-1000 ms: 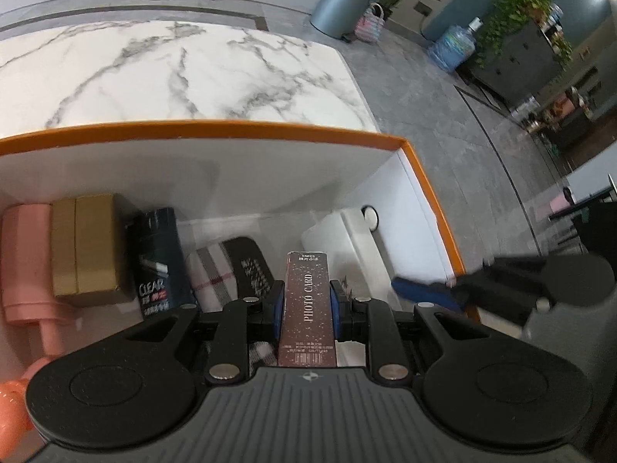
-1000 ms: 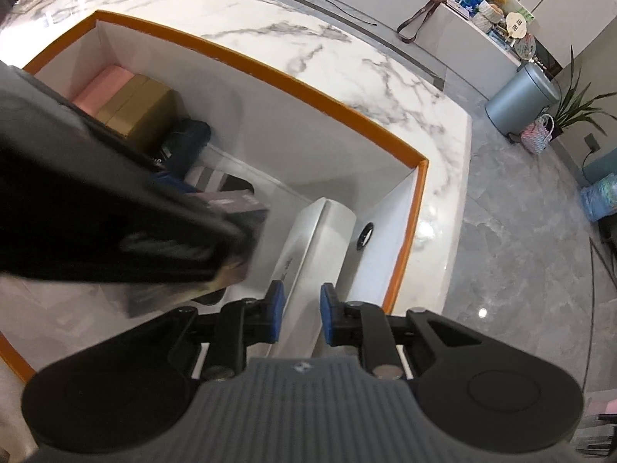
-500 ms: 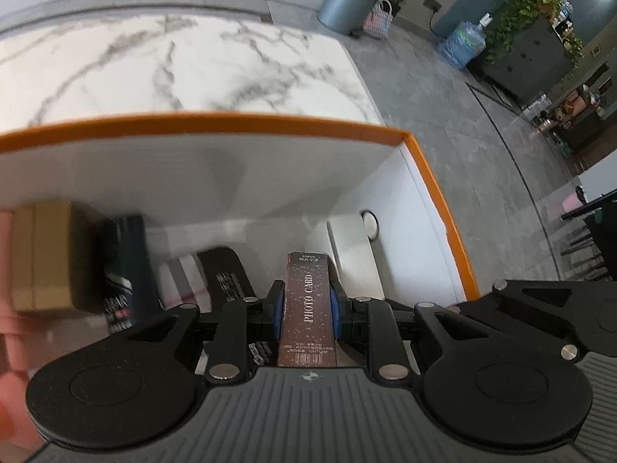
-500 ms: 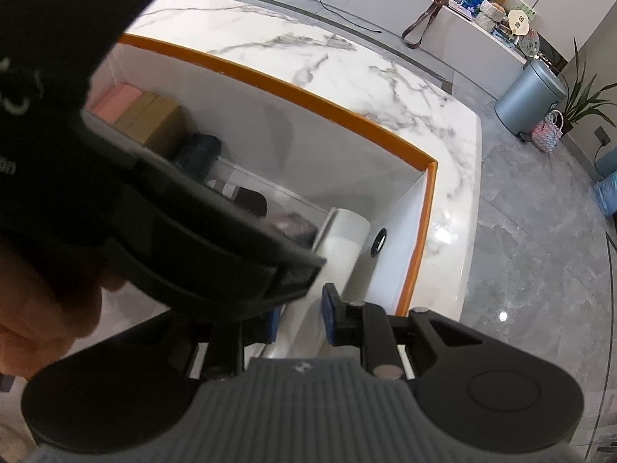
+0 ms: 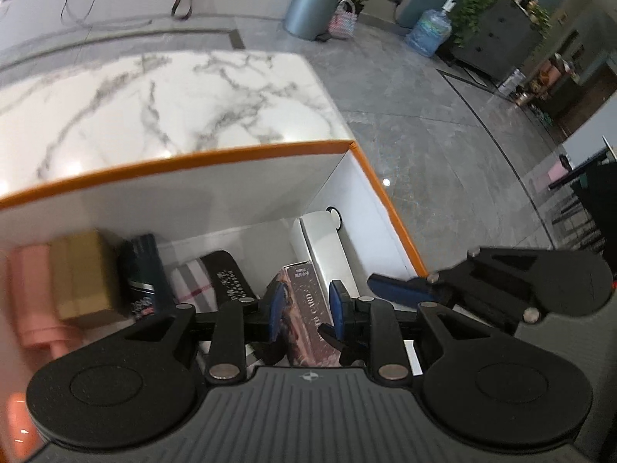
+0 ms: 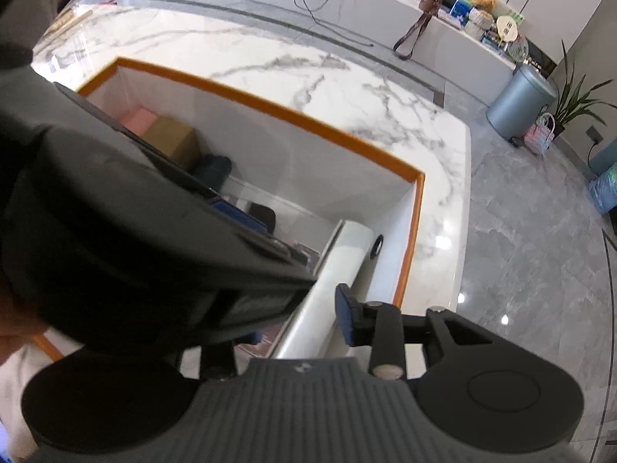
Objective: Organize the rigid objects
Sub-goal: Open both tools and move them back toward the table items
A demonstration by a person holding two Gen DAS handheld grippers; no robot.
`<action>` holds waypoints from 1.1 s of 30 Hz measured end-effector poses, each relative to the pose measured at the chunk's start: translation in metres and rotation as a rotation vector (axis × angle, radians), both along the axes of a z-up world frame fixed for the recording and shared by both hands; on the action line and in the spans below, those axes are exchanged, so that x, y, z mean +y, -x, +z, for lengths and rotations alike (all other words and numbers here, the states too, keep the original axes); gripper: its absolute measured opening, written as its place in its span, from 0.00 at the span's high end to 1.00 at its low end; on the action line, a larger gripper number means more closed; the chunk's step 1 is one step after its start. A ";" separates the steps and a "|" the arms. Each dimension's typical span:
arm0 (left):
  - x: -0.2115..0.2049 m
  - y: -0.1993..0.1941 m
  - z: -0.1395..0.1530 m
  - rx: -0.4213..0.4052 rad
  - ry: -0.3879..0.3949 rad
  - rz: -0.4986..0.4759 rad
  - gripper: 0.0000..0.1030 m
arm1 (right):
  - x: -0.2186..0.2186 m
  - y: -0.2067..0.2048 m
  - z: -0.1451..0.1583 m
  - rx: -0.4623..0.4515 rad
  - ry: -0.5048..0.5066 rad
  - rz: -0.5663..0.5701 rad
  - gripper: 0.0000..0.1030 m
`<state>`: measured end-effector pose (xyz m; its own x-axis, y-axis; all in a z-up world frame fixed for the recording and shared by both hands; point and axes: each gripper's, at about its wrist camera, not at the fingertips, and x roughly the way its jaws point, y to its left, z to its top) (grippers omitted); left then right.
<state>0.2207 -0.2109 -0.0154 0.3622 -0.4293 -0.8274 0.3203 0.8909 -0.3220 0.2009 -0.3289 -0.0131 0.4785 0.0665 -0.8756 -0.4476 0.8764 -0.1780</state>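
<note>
A white storage box with an orange rim [image 5: 246, 153] stands on a marble table. In the left wrist view my left gripper [image 5: 304, 305] is open; the dark red photo card box [image 5: 308, 308] stands loose between its blue pads, beside a white box [image 5: 324, 247]. My right gripper [image 5: 393, 291] shows at the right over the box edge. In the right wrist view the left gripper's body [image 6: 135, 231] hides the right gripper's left finger; the right fingertip [image 6: 345, 318] hovers over the white box [image 6: 339, 266], with nothing seen held.
Inside the storage box from the left: a pink box [image 5: 29, 270], a tan carton [image 5: 83, 274], a dark bottle [image 5: 142, 274], a plaid item [image 5: 193, 281] and a black case [image 5: 227, 274]. The marble table [image 6: 308, 77] lies beyond; grey floor is at the right.
My left gripper's pads have spread apart and let go of the photo card box, which now leans loose between them. The right gripper has moved in over the box's right edge.
</note>
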 end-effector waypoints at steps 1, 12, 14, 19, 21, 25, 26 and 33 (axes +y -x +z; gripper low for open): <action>0.002 0.004 0.005 -0.017 -0.006 -0.008 0.73 | 0.003 0.003 0.004 -0.010 -0.004 0.001 0.63; 0.051 0.042 0.056 -0.172 -0.062 -0.050 0.73 | 0.041 0.033 0.033 -0.074 -0.123 0.031 0.55; 0.064 0.048 0.061 -0.186 -0.081 -0.049 0.73 | 0.053 0.037 0.036 -0.080 -0.121 0.062 0.55; 0.098 0.061 0.070 -0.216 -0.131 -0.041 0.73 | 0.087 0.043 0.044 -0.085 -0.123 0.127 0.55; 0.111 0.065 0.070 -0.221 -0.147 -0.043 0.73 | 0.099 0.045 0.046 -0.084 -0.124 0.147 0.55; 0.138 0.071 0.068 -0.219 -0.187 -0.034 0.73 | 0.124 0.045 0.045 -0.079 -0.129 0.185 0.55; 0.146 0.071 0.065 -0.211 -0.198 -0.023 0.72 | 0.131 0.045 0.045 -0.075 -0.131 0.194 0.55; 0.188 0.074 0.050 -0.157 -0.232 0.029 0.72 | 0.174 0.046 0.033 -0.049 -0.109 0.277 0.55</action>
